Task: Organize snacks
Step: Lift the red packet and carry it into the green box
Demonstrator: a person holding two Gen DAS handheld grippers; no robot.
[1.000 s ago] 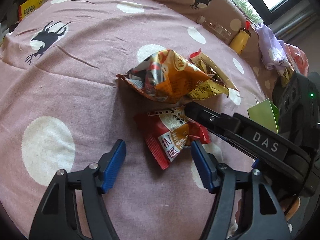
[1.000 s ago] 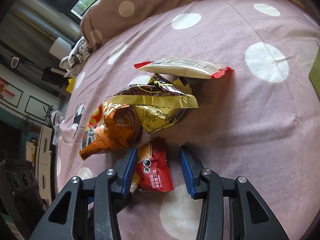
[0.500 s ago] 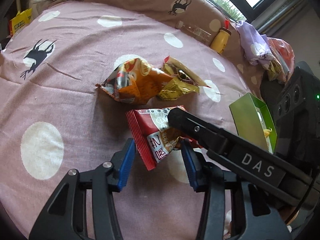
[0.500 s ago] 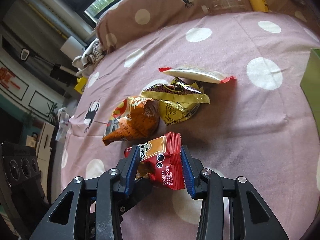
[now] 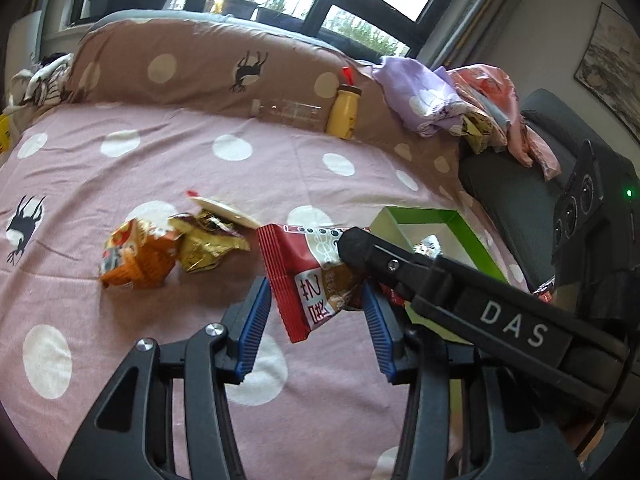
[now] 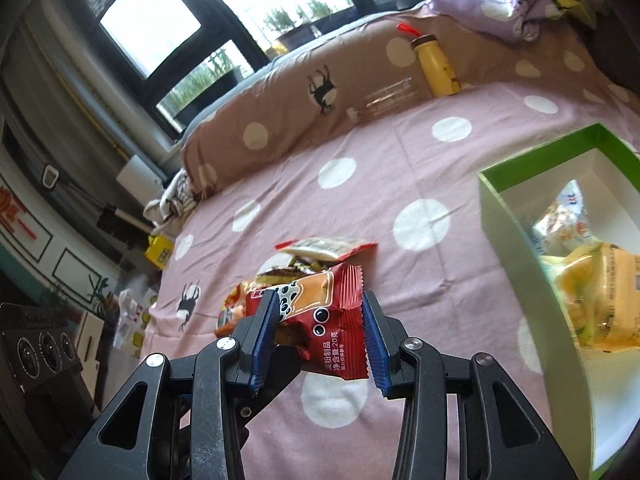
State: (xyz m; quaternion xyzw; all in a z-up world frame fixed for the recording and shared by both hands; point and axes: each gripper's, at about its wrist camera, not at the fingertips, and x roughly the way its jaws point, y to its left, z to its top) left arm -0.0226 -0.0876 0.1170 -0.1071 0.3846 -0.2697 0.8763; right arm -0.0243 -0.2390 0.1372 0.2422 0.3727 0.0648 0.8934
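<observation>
A red snack packet (image 6: 320,320) is held between the pads of my right gripper (image 6: 320,332), lifted above the pink dotted bedspread. It also shows in the left wrist view (image 5: 308,280), where the right gripper's black finger (image 5: 384,264) crosses in front. My left gripper (image 5: 316,324) is open, its blue pads on either side of the packet and apart from it. An orange packet (image 5: 136,256), a gold packet (image 5: 208,244) and a white packet (image 5: 224,208) lie together on the bed. A green box (image 6: 516,232) with snacks inside stands at the right.
A yellow bottle (image 5: 344,112) and a clear bottle (image 5: 288,110) lie against the brown dotted bolster (image 5: 192,68) at the back. Piled clothes (image 5: 424,96) lie at the back right. A dark chair (image 5: 516,208) stands beyond the bed's right edge.
My right gripper closed on the red packet and raised it off the bedspread, toward the green box. Both cameras rose and tilted up; the left gripper followed, staying open around the packet.
</observation>
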